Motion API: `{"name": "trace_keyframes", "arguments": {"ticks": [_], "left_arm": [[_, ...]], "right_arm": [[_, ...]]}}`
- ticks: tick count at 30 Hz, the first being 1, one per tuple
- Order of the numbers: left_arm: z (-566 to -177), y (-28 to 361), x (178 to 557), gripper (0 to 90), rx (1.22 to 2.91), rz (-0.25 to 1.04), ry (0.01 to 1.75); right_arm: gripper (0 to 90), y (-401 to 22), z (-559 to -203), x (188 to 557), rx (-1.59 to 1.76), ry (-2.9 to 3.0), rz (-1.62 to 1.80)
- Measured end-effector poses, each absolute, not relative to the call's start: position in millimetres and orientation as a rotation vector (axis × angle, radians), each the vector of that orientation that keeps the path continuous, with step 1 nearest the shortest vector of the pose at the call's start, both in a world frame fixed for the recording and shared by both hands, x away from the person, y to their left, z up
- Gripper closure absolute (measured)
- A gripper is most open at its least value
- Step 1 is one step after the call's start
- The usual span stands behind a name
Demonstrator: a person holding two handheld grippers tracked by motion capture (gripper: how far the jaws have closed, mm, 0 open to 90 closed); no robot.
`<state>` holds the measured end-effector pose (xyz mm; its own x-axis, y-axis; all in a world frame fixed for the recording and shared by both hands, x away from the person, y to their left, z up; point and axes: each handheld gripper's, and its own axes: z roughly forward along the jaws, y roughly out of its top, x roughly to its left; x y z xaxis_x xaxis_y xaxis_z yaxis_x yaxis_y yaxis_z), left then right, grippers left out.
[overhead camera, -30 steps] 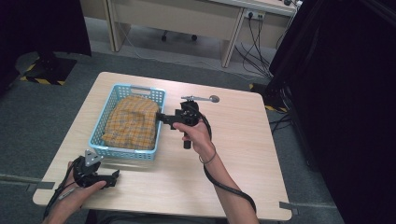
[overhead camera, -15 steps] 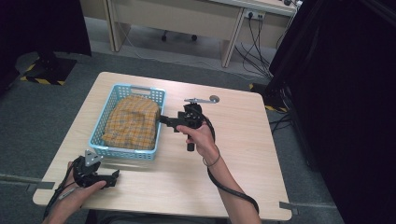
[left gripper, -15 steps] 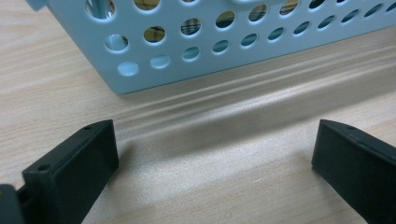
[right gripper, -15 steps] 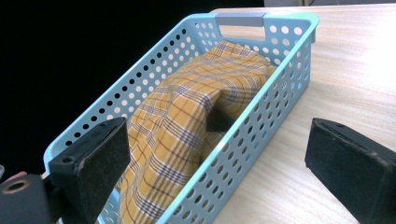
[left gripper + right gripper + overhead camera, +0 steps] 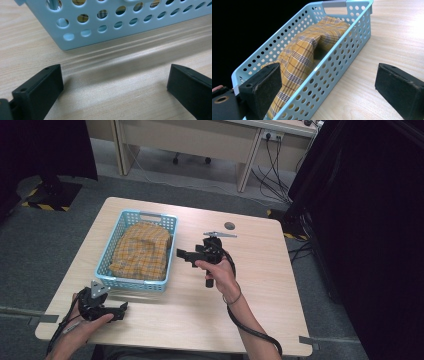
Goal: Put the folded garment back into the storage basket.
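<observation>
A light blue perforated basket (image 5: 165, 239) sits on the left half of the wooden table (image 5: 270, 285), holding a crumpled yellow plaid cloth (image 5: 140, 251). The right gripper (image 5: 186, 256) hangs just right of the basket's right wall, jaws spread wide with nothing between them, pointing toward it. The left gripper (image 5: 120, 310) lies just in front of the basket's near wall, apparently resting on the tabletop, its jaws likewise wide and empty.
</observation>
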<state>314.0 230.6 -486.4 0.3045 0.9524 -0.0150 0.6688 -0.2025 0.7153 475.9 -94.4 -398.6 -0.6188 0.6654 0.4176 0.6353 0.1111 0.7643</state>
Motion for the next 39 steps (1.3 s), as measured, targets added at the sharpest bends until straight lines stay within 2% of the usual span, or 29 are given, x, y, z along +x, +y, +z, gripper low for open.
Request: {"name": "trace_keyframes", "arguments": {"ticks": [39], "left_arm": [[-486,231,314,0.0,1.957,0.588,1.438]], "right_arm": [[8.2,-110,-419,456,1.342,2.351,1.553]]}}
